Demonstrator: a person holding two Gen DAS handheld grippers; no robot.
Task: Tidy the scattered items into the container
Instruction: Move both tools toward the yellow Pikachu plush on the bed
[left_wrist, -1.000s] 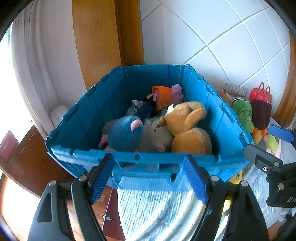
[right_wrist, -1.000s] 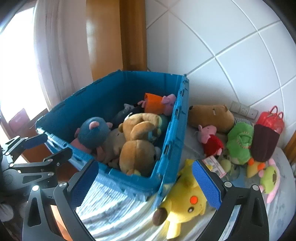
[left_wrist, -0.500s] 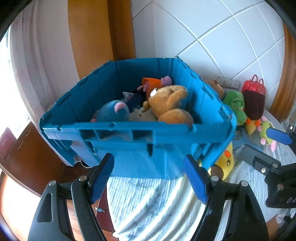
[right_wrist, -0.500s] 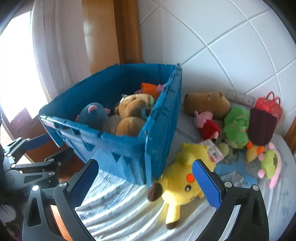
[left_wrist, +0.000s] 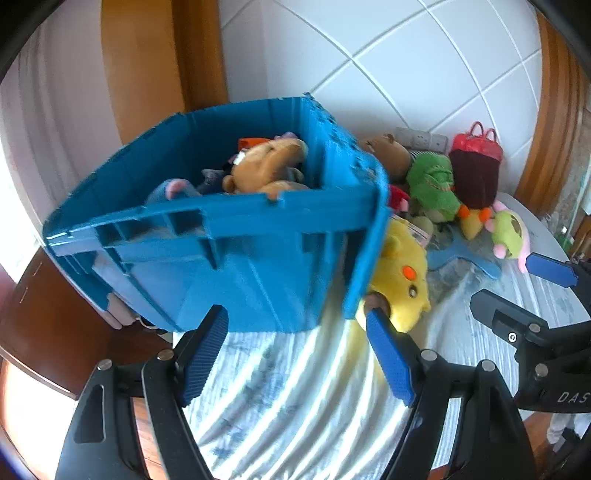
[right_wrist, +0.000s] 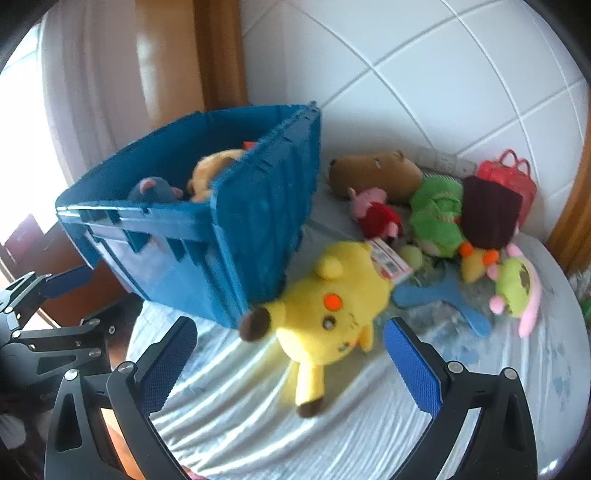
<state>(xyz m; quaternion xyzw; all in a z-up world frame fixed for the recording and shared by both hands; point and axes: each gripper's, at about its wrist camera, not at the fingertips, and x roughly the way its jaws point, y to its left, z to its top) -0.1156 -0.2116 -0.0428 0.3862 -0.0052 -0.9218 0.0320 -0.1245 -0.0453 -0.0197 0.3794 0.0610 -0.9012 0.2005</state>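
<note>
A blue plastic crate (left_wrist: 221, 258) (right_wrist: 229, 236) stands on the striped cloth and holds several plush toys, among them a tan bear (left_wrist: 266, 168) and a blue mouse (right_wrist: 153, 188). A yellow Pikachu plush (right_wrist: 332, 306) (left_wrist: 402, 280) lies on the cloth against the crate's right corner. My right gripper (right_wrist: 290, 360) is open and empty, just in front of the Pikachu. My left gripper (left_wrist: 295, 350) is open and empty, in front of the crate's near wall. Each gripper shows at the edge of the other's view.
Behind the Pikachu lie a brown capybara plush (right_wrist: 376, 171), a red pig plush (right_wrist: 376, 218), a green plush (right_wrist: 436, 218), a dark maroon bag (right_wrist: 487, 210), a green-pink plush (right_wrist: 517, 288) and a flat blue toy (right_wrist: 443, 295). A tiled wall (right_wrist: 424, 85) stands behind; the table edge drops off left.
Both grippers have pulled back and lowered from the crate and swung right. The crate's inside is now mostly hidden by its wall, and the Pikachu has come into the middle of the right view.
</note>
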